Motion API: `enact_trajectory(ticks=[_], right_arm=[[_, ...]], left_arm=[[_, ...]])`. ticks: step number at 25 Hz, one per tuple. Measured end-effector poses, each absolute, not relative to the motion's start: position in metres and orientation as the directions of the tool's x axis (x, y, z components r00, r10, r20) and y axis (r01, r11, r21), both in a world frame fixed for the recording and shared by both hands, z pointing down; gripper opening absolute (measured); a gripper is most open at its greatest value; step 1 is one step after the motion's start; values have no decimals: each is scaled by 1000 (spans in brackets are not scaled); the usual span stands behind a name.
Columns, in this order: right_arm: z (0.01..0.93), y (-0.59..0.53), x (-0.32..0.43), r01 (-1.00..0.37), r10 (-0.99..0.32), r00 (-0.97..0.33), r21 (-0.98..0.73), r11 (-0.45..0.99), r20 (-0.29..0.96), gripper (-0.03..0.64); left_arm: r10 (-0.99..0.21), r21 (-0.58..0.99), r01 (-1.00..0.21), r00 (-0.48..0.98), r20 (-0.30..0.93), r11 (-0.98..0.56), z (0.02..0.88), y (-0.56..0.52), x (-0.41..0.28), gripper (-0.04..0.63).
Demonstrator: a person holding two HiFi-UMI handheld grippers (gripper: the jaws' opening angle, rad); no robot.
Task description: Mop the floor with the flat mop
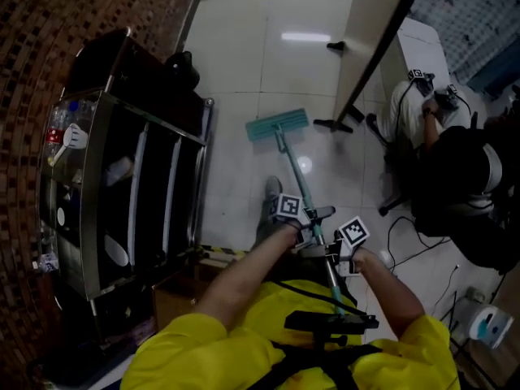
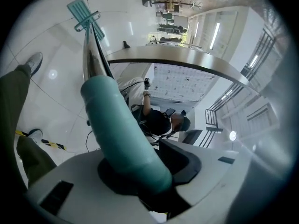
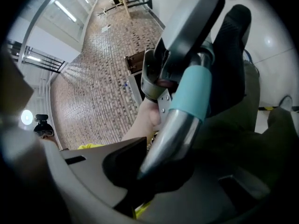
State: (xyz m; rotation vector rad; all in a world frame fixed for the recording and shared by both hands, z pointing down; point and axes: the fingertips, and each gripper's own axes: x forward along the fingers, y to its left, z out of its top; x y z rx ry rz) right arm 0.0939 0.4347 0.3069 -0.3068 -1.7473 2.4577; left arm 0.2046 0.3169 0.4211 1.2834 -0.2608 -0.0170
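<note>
The flat mop's teal head [image 1: 278, 125] is out ahead of my feet on the white tiles; I cannot tell whether it touches them. Its thin handle [image 1: 302, 187] runs back to both grippers at my chest. My left gripper [image 1: 307, 223] is the further one along the handle and is shut on its teal grip [image 2: 117, 129]; in the left gripper view [image 2: 140, 174] the mop head [image 2: 81, 10] shows far off. My right gripper [image 1: 335, 255] holds the handle just behind it. In the right gripper view [image 3: 149, 171] the jaws are closed on the bare metal tube [image 3: 173, 129], below a teal sleeve [image 3: 194, 90].
A black metal cabinet [image 1: 122, 161] stands close on the left against a brick wall [image 1: 41, 23]. A person in dark clothes [image 1: 463, 185] sits at the right beside a table leg [image 1: 366, 63], with cables [image 1: 406, 242] on the floor. Yellow-black tape [image 1: 219, 253] lies near my shoe [image 1: 274, 189].
</note>
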Motion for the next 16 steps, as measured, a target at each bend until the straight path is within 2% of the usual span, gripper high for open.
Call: enact_trajectory(ticks=[6,16], right_arm=[[271,466,97,48,216,-970,-959,-280,-111,53],[257,504,101,47,227,-967,-959,-279,-114,55]], left_arm=[[-175,965,-123,970,166,233,382,341,208,141],[-178,958,-134,967,183,254,369,382,208,144]])
